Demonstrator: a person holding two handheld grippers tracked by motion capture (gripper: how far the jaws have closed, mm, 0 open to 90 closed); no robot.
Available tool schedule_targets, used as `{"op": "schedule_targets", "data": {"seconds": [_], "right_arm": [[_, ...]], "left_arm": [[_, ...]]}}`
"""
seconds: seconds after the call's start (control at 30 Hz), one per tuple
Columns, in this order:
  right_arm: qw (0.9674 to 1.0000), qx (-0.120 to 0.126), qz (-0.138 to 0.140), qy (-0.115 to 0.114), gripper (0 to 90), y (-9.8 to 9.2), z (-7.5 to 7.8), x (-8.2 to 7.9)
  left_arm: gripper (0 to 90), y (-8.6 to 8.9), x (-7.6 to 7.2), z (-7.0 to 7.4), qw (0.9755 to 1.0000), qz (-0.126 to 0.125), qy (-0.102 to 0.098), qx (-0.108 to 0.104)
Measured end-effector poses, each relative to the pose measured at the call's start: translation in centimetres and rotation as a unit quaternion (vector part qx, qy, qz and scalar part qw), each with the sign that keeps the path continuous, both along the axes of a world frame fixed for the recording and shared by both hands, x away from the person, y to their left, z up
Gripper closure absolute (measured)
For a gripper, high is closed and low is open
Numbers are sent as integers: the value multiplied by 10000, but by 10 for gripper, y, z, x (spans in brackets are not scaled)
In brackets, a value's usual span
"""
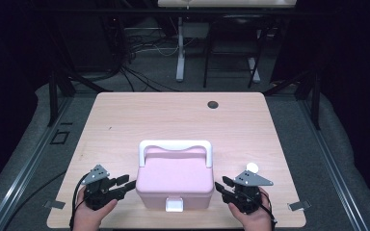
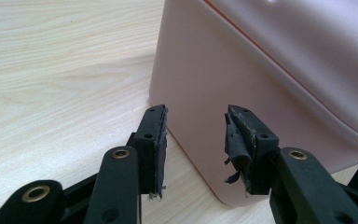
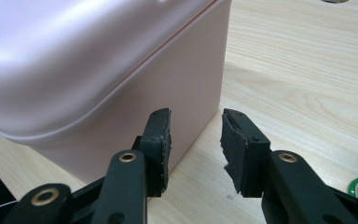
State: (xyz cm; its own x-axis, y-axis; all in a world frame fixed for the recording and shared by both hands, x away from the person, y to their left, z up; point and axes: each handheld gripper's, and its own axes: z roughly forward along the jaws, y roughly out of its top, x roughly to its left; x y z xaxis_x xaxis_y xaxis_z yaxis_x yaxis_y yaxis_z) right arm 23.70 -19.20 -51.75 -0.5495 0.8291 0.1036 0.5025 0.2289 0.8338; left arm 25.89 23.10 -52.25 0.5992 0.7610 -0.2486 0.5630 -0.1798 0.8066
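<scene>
A pink box [image 1: 175, 183] with a white handle [image 1: 175, 146] and a white front latch [image 1: 174, 205] is seen on the wooden table [image 1: 125, 120], near the front edge, between the two grippers. The lid is judged shut and the latch looks down, so opening, if that is the work in hand, has not been started. The left gripper [image 1: 127, 183] is held just beside the box's left wall, jaws parted wide with nothing between them; in the left gripper view its pads [image 2: 154, 140] are seen close to the box [image 2: 261, 93] wall, and contact cannot be told. The right gripper [image 1: 221, 187] is held just beside the right wall, jaws likewise spread and empty; in the right gripper view the box [image 3: 121, 70] corner is seen ahead of the frayed pads [image 3: 233, 144]. No grip has been taken on box, handle or latch. The stage is judged as approach only: both grippers placed at the sides, box not lifted, not shifted, not opened. A grip or a steadying hold on the sides is still left, then whatever is done with latch and lid.
</scene>
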Motion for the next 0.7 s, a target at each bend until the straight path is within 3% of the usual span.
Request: {"op": "schedule_targets", "data": {"seconds": [0.7], "right_arm": [[9998, 157, 120, -19, 625, -7, 25, -8]], "left_arm": [[583, 21, -1, 18, 9997, 213, -44, -125]]}}
